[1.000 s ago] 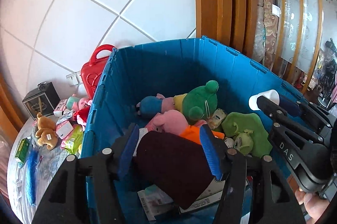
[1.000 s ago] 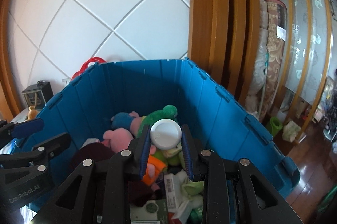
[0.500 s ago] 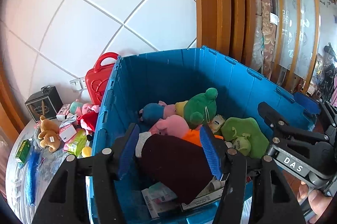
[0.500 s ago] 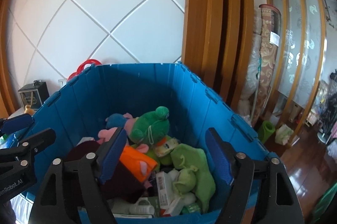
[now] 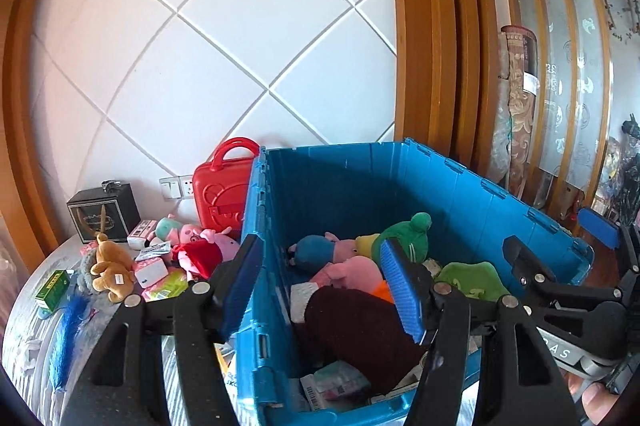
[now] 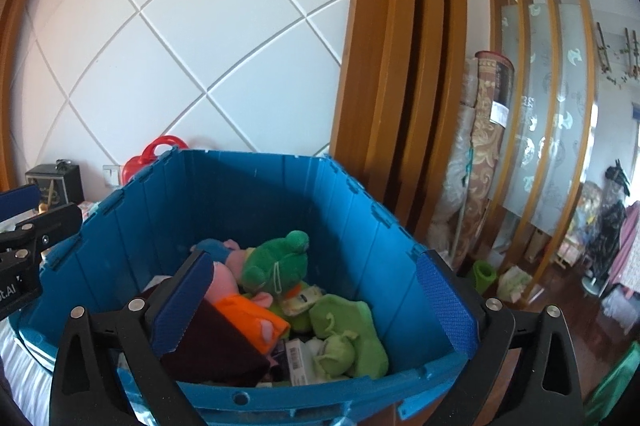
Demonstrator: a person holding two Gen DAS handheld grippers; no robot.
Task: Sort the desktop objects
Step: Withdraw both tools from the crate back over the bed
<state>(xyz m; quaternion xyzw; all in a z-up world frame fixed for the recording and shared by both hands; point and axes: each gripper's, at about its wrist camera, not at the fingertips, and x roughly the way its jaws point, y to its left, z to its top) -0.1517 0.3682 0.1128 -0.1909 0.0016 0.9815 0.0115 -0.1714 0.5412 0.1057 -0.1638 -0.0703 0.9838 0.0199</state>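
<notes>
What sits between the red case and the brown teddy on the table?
In the left wrist view, a pink pig plush in a red dress lies between the red case and the brown teddy, among small packets.

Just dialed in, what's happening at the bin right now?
A person is sorting toys off the desk into the blue bin. Both tongs are open and empty: the right tongs hang over the bin, the left tongs straddle its left wall. The bin already holds a green frog plush and a dark maroon item. More toys, such as the brown bear plush, wait on the desk.
</notes>
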